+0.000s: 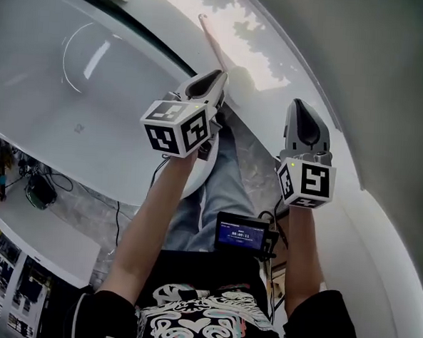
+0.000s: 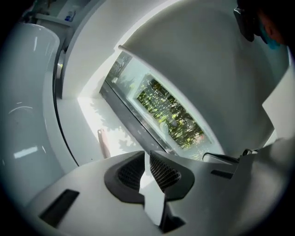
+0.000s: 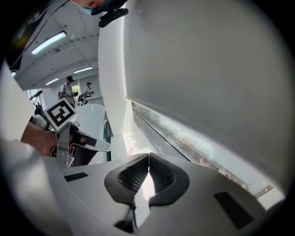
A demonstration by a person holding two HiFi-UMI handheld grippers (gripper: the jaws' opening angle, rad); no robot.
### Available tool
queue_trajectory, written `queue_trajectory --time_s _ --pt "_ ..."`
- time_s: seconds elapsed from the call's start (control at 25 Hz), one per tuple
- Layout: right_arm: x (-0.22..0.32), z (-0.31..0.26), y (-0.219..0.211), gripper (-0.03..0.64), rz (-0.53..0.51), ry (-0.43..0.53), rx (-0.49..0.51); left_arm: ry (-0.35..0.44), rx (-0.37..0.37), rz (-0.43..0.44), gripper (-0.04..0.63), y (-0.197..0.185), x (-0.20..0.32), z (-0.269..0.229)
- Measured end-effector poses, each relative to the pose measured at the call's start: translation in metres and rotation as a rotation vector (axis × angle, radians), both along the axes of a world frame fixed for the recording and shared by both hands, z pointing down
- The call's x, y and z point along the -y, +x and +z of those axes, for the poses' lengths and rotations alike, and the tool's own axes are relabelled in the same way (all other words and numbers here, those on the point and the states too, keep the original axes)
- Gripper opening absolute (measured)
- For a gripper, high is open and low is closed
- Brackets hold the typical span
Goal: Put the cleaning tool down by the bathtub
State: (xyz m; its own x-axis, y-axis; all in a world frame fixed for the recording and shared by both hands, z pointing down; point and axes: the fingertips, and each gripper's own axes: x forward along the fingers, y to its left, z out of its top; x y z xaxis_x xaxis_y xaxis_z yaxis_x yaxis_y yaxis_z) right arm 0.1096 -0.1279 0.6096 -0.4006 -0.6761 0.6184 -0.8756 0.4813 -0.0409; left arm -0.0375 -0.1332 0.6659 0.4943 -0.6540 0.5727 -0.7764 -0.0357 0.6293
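Note:
A thin pinkish cleaning tool handle (image 1: 213, 45) lies on the sunlit white ledge (image 1: 268, 54) beside the white bathtub (image 1: 74, 85). My left gripper (image 1: 221, 76) hovers just short of the handle's near end. In the left gripper view the handle (image 2: 103, 144) lies ahead and to the left of the left gripper (image 2: 147, 154), whose pads stand nearly together with only a thin slit and nothing between them. My right gripper (image 1: 299, 104) is held up to the right near the curved wall. The right gripper view shows the right gripper (image 3: 149, 156) with its pads touching and empty.
A long window (image 2: 170, 110) runs behind the ledge. A curved white wall (image 1: 385, 139) closes the right side. A small screen (image 1: 242, 234) hangs at the person's waist. Cables and gear (image 1: 42, 186) lie on the floor at the left. People (image 3: 69, 90) stand far off.

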Motion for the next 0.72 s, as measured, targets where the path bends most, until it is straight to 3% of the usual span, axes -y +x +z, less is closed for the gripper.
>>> queue_trajectory --time_s 0.12,0.28,0.48,0.72 --pt "-0.004 -0.027 -0.006 0.026 0.014 0.024 0.003 0.06 -0.004 -0.016 0.028 -0.016 -0.007 -0.037" --pt "-0.013 -0.06 -0.02 0.026 0.016 0.05 0.015 0.165 0.055 -0.011 0.017 -0.041 -0.014 -0.087" --pt "-0.02 -0.088 -0.03 0.027 0.024 0.079 0.022 0.17 0.082 0.011 0.017 -0.053 -0.027 -0.108" --pt "-0.039 -0.112 -0.031 0.026 0.036 0.088 0.02 0.186 0.246 0.11 0.017 -0.059 -0.051 -0.121"
